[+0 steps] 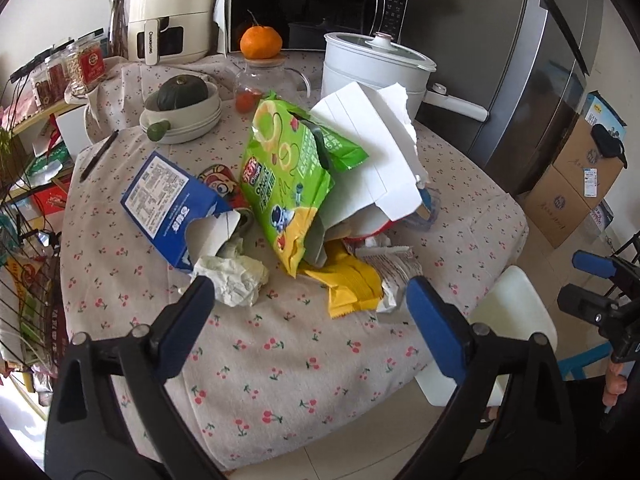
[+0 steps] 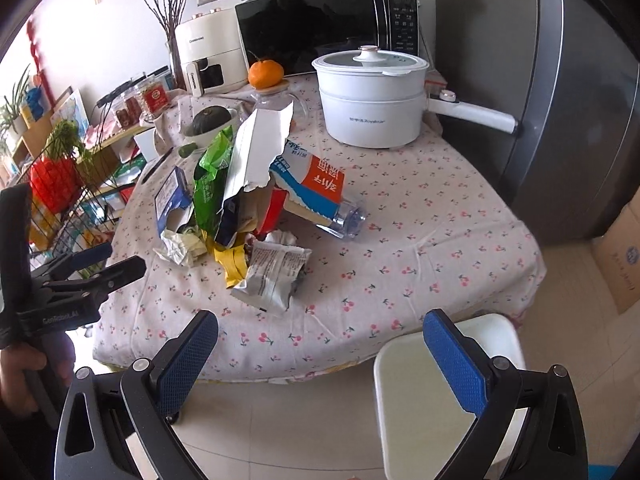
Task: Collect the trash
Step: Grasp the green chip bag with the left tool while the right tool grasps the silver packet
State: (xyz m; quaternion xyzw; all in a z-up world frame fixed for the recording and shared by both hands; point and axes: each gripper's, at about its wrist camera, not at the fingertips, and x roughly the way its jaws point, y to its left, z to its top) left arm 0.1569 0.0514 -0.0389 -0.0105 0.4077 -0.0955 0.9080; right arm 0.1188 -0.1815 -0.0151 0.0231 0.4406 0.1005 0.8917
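White torn paper (image 1: 368, 152) half-hides the trash pile; both claws, left (image 1: 310, 312) and right (image 2: 320, 352), gape wide, empty.

My left hand-held gripper (image 1: 308, 304) has two long black fingers, each lined inside with a blue, cross-hatched pad (image 1: 434, 324). Round silver pivot pins sit at the knuckles, and each black frame arm has a triangular cut-out near the bottom of the frame. The right hand-held gripper (image 2: 320, 344) is built the same: black linkage, blue textured pads (image 2: 454, 360), silver pins. At the left edge of the right wrist view, the left unit's black body carries small white lettering reading "GenRobot.AI". A hand (image 2: 20, 376) wraps its black handle there.
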